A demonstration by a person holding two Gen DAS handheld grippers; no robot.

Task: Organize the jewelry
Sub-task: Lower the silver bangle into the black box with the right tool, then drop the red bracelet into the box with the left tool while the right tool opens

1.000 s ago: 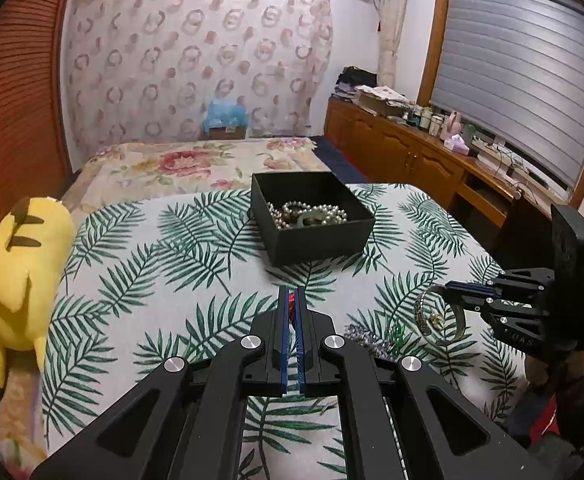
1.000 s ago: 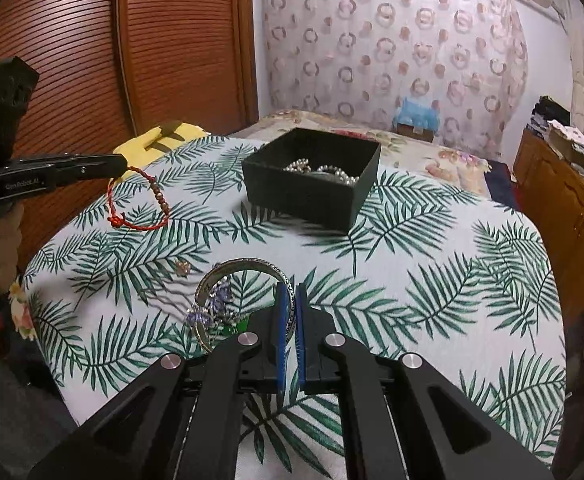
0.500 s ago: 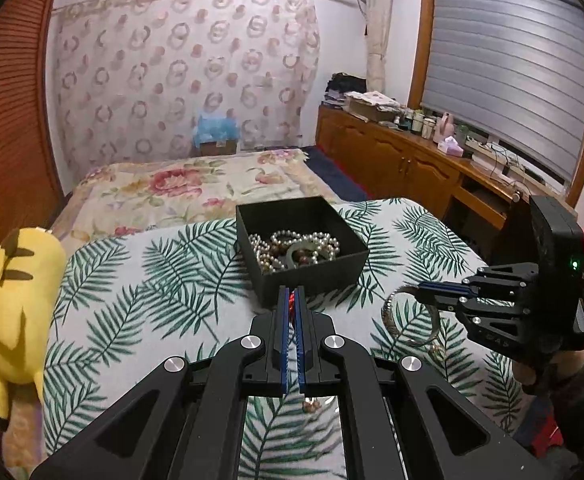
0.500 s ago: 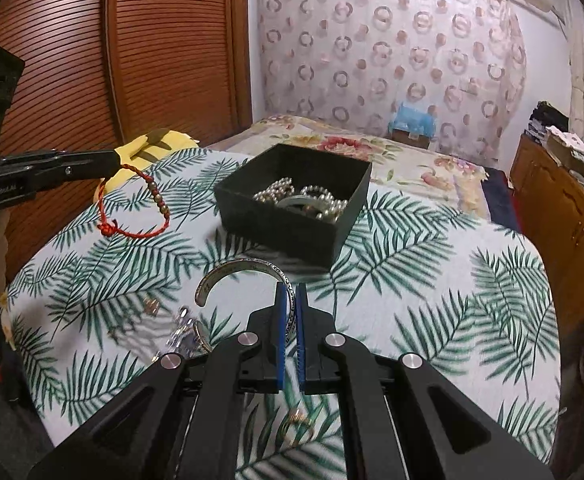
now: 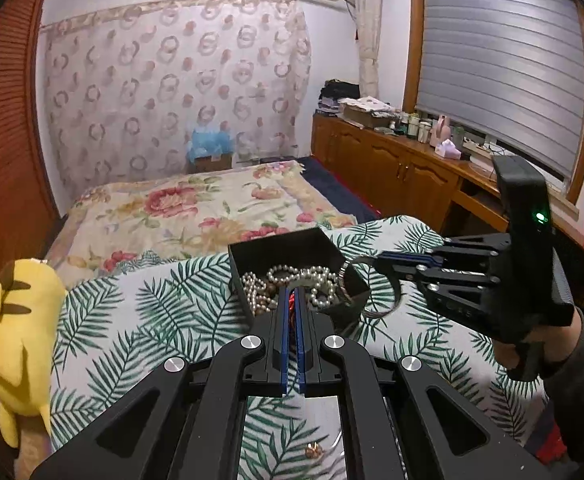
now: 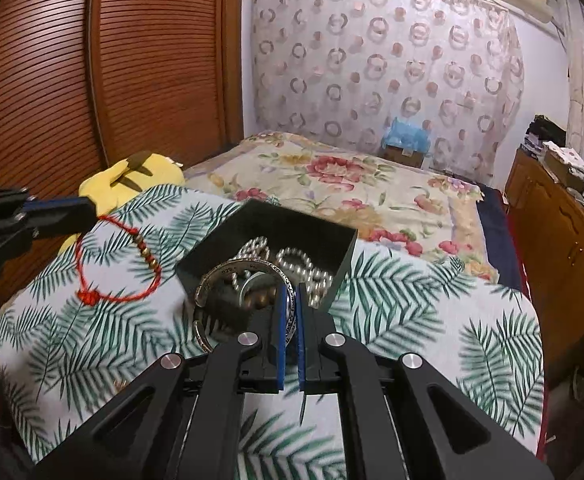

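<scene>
A black open box (image 5: 292,246) (image 6: 328,228) holding pearl strands (image 5: 292,276) stands on the palm-leaf cloth. My left gripper (image 5: 291,296) (image 6: 88,210) is shut on a red cord bracelet (image 6: 110,296) that hangs just left of the box; only a red sliver shows between its pads in its own view. My right gripper (image 6: 290,292) (image 5: 376,262) is shut on a silver open bangle (image 6: 236,270) (image 5: 342,284), held over the box's near right corner.
A yellow plush toy (image 5: 16,316) lies at the cloth's left edge. A small gold ring (image 5: 313,448) lies on the cloth near me. A floral bedspread (image 5: 196,208) stretches behind. A wooden cabinet (image 5: 412,172) runs along the right; a slatted wooden door (image 6: 52,80) stands at the left.
Both grippers rose from the cloth and moved forward to the box, the left carrying the red bracelet, the right carrying the silver bangle lifted off the cloth.
</scene>
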